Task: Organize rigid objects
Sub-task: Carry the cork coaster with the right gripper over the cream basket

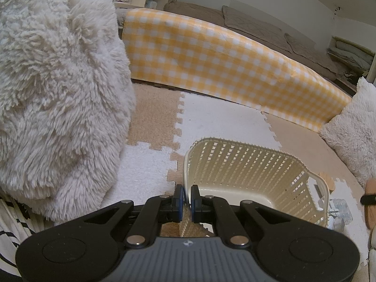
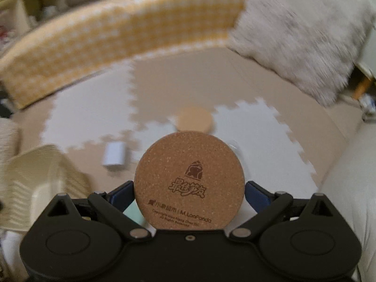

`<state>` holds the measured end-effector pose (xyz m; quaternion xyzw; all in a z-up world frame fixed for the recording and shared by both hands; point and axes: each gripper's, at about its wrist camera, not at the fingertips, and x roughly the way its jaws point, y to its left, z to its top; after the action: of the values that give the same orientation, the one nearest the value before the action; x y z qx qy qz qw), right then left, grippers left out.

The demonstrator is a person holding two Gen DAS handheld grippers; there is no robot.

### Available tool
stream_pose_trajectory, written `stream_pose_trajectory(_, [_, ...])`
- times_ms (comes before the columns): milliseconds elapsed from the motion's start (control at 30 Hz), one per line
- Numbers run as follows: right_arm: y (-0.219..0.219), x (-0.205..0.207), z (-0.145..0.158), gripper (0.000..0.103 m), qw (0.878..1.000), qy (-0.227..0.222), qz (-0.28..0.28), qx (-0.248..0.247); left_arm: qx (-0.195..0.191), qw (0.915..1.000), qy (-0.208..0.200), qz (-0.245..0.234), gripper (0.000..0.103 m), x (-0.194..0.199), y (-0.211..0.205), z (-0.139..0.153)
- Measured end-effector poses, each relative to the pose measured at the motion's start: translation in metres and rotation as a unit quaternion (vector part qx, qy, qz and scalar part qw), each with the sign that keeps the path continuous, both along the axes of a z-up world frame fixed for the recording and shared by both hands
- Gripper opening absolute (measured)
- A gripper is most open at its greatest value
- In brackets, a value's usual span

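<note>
The left gripper (image 1: 187, 199) is seen nearly pressed together, its blue-padded fingers (image 1: 179, 198) pinching the near rim of a cream slotted basket (image 1: 253, 171). The basket is tilted, and no contents are visible in the part of its interior shown. It rests on a floor of interlocking beige and white foam tiles (image 1: 218, 119).

The right gripper (image 2: 189, 191) is spread about as wide as a round cork coaster (image 2: 189, 183), which is clamped by its edges and held upright, face toward the camera. A printed figure and Chinese characters are shown on the coaster, with "M.LaoPanda" legible beneath; the smaller lines below cannot be read.

A second cork coaster (image 2: 195, 119) lies on the tiles beyond, and a small white block (image 2: 114, 155) lies to its left; both are blurred. A yellow checked panel (image 1: 211, 58) stands behind.
</note>
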<state>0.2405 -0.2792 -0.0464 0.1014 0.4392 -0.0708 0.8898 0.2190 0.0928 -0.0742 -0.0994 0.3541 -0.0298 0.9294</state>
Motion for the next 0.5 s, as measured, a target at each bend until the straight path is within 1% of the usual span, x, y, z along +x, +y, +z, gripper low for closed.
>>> stream_pose_trajectory(100, [0.027,0.002,0.018,0.1,0.999,-0.025,0.037,0.012,-0.001,1.0,0.0,0.0,0.006,0.0,0.0,0.0])
stream_pose_trajectory(233, [0.066,0.012,0.035,0.1,0.994,-0.041,0.088,0.044,-0.001,1.0,0.0,-0.001,0.006,0.0,0.0,0.0])
stream_pose_trajectory(400, [0.119,0.034,0.043,0.1,0.988,-0.036,0.141,0.057,-0.001,1.0,0.0,-0.001,0.006,0.0,0.0,-0.001])
stream_pose_trajectory(500, [0.15,0.045,0.04,0.1,0.984,-0.025,0.169,0.057,-0.002,1.0,0.0,-0.001,0.006,0.0,0.0,-0.001])
